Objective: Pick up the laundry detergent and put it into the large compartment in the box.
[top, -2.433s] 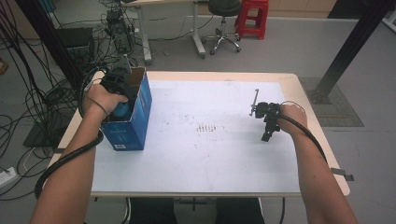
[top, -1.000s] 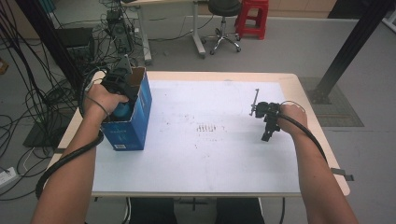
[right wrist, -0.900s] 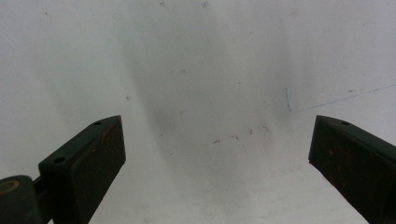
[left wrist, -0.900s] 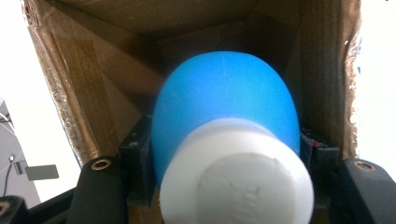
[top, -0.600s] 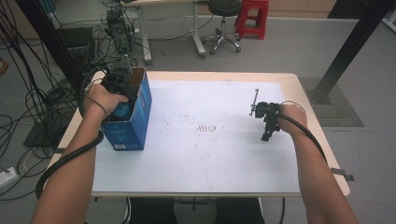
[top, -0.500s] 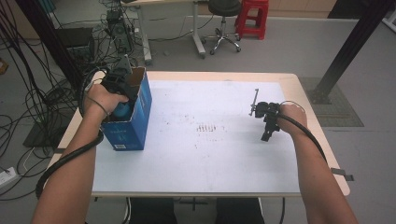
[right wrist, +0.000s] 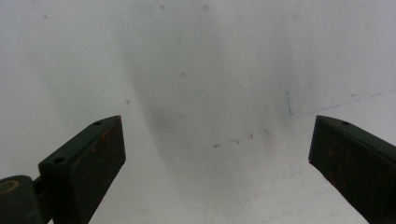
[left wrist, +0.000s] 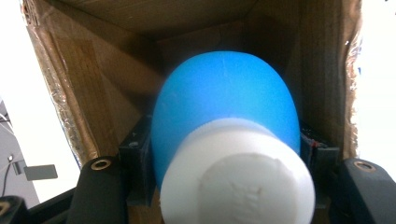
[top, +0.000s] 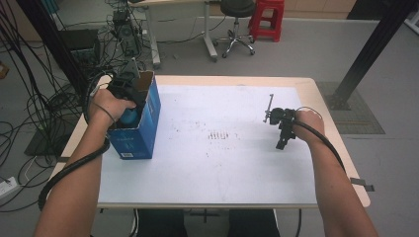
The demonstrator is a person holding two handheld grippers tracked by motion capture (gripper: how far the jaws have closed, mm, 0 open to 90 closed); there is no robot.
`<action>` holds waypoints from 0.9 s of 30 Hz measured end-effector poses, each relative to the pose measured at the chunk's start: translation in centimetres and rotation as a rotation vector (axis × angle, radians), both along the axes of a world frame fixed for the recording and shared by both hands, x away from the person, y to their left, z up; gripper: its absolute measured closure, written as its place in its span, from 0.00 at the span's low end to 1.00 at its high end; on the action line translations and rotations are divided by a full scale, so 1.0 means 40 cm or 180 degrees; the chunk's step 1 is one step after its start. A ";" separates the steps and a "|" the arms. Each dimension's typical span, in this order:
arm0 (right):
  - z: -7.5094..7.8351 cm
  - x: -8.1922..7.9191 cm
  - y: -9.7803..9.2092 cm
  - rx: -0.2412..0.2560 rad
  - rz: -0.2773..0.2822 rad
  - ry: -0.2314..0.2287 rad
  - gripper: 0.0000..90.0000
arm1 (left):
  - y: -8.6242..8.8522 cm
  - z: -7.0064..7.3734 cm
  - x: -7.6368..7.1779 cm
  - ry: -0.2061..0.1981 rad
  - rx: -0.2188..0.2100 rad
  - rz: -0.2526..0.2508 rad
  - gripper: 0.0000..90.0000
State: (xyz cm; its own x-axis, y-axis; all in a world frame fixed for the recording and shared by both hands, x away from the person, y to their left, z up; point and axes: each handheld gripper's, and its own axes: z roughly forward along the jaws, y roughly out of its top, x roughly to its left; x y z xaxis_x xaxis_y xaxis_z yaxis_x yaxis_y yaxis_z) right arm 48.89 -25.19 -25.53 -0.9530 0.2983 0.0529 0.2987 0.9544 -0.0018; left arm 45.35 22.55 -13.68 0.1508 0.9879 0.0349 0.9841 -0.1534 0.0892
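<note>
The left gripper [top: 129, 98] sits down inside the open top of a blue cardboard box [top: 141, 129], which stands upright at the left end of the desk [top: 237, 168]. Seen from the left gripper view, its 2 black jaws press against the sides of a blue bottle [left wrist: 224, 107] with a white cap [left wrist: 238, 172], so the gripper is clamped onto the bottle, with the cap end toward the camera and the rounded blue body pointing deeper into the box. The brown inner walls of the box [left wrist: 93, 79] surround the bottle on all sides. In the high view a bit of the blue bottle [top: 129, 116] shows just under the person's left hand [top: 111, 103], inside the box's opening.

The right gripper [top: 284, 136] hovers low over the desk far to the right of the box, held by the person's right hand [top: 309, 123]. In the right gripper view its 2 jaws stand wide apart with nothing between them, just the white, lightly scuffed desk surface [right wrist: 210, 84] below.

Between the box and the right gripper, a small patch of dark marks [top: 217, 136] lies on the white sheet. Beyond the far edge of the desk from the box stand an office chair [top: 237, 19] and a red stool [top: 267, 17] on the grey floor.
</note>
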 end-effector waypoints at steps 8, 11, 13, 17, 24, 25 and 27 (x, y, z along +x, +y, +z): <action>0.000 0.000 0.001 0.0010 -0.0003 -0.0003 0.04 | 0.001 0.000 0.000 0.0000 -0.0006 0.0002 0.42; -0.001 0.001 0.003 0.0001 -0.0002 0.0002 0.04 | 0.002 0.000 0.000 0.0002 -0.0010 0.0002 0.42; -0.001 0.000 0.001 0.0011 -0.0004 -0.0001 0.04 | 0.002 0.000 0.000 0.0000 -0.0011 0.0003 0.42; 0.000 0.000 0.001 -0.0006 0.0004 -0.0003 0.04 | 0.001 0.000 0.001 0.0005 -0.0007 0.0003 0.42; 0.000 -0.001 0.000 0.0003 -0.0005 -0.0006 0.04 | 0.000 0.000 0.001 0.0005 0.0000 0.0000 0.42; 0.000 0.000 -0.001 0.0005 -0.0002 -0.0006 0.04 | 0.000 0.000 0.001 0.0004 0.0001 0.0004 0.41; 0.000 0.000 0.000 0.0006 -0.0003 -0.0001 0.04 | -0.002 -0.001 0.001 0.0001 0.0004 -0.0004 0.41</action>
